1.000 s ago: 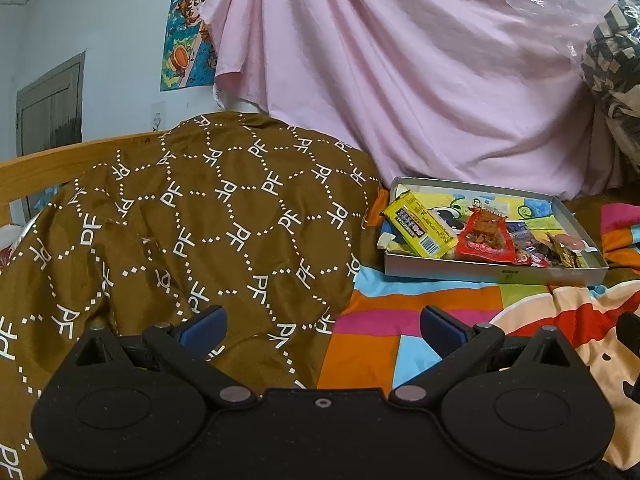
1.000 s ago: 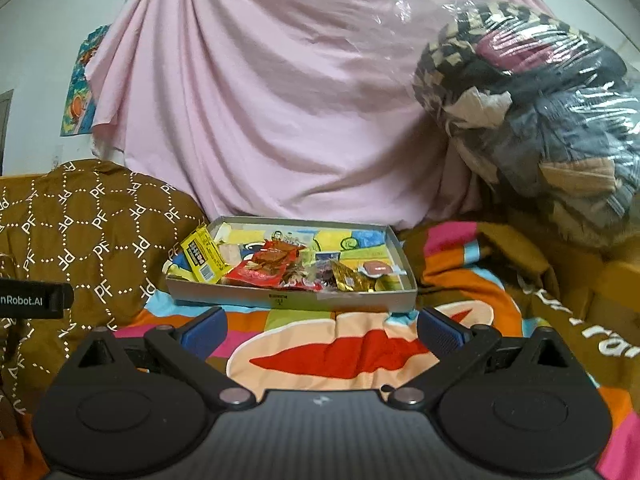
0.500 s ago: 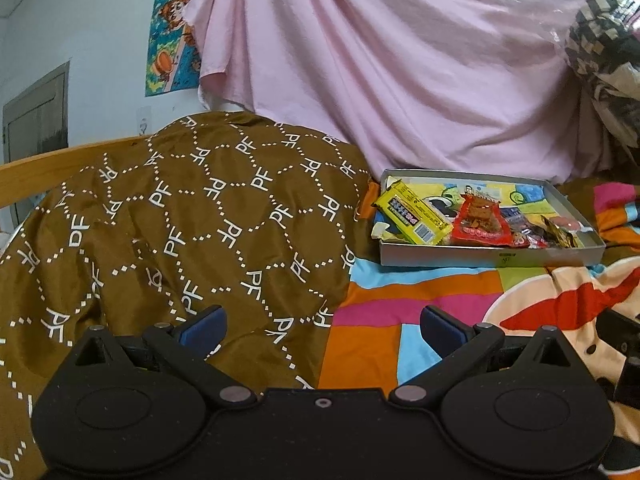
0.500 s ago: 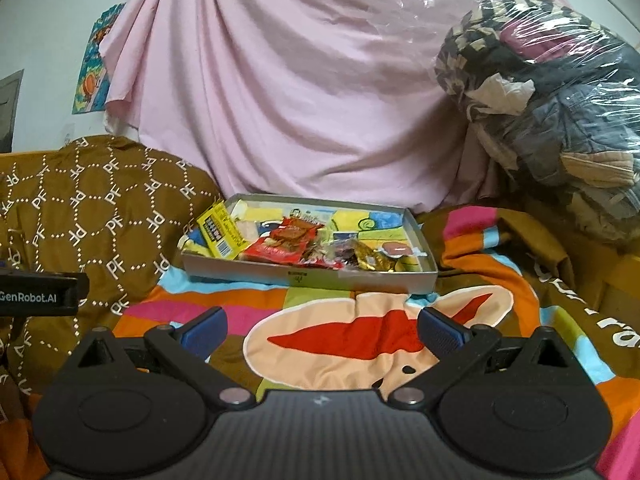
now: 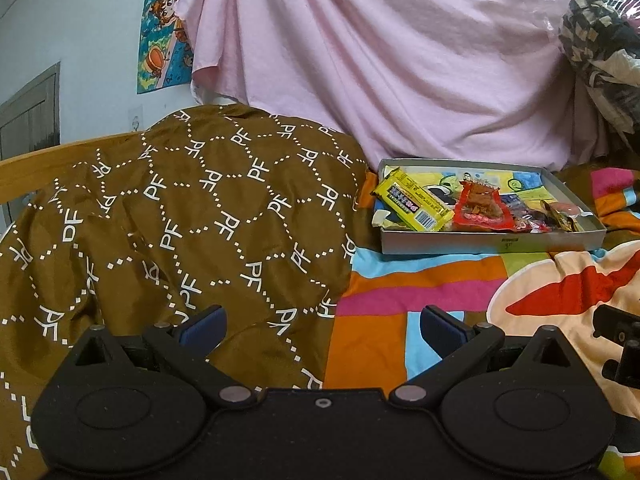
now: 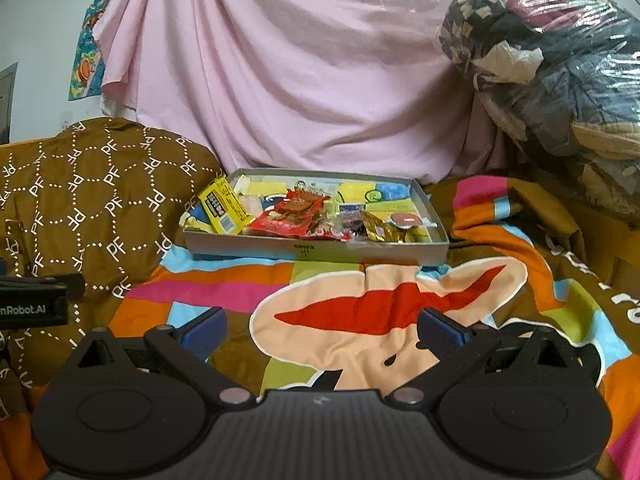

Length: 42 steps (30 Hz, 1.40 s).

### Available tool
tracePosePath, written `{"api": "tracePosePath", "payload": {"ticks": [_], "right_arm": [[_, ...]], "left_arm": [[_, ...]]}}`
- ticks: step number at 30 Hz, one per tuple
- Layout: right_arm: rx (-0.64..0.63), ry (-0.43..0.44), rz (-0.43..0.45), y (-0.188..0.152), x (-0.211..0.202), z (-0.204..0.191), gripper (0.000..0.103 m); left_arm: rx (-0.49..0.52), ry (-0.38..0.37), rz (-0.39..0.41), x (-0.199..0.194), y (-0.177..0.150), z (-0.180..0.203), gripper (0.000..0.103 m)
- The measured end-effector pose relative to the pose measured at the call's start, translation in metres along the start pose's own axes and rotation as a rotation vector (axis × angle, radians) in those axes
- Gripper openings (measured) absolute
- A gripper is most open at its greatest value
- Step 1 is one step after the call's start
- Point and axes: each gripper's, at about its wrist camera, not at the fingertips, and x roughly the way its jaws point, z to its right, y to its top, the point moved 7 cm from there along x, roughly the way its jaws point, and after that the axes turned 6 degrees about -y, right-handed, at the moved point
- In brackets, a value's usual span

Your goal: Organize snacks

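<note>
A pink sheet (image 6: 304,80) is hanging across the back wall, with a plastic-wrapped bundle of clothes (image 6: 560,80) sitting to its right. A bed is lying under a colourful cartoon blanket (image 6: 380,304); a brown patterned quilt (image 5: 180,220) is bunching up on its left side. On the blanket, just beside the quilt, a shallow grey box (image 6: 316,249) is holding the snacks — a yellow packet (image 6: 222,206) leaning at its left end, a red packet (image 6: 288,220) lying mid-box, gold wrappers (image 6: 378,227) to the right. The left gripper (image 5: 322,326) and right gripper (image 6: 322,328) are both hovering over the bed, near the box but apart from it — fingers spread wide, holding nothing.
</note>
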Motion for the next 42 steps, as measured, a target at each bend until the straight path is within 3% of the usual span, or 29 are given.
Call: {"api": "tracePosePath", "payload": {"ticks": [42], "right_arm": [[0.0,-0.009,-0.011,-0.0009,0.0018,0.0014,0.103]], "left_arm": [[0.04,0.014,0.0,-0.0022,-0.0031,0.0019,0.102]]}}
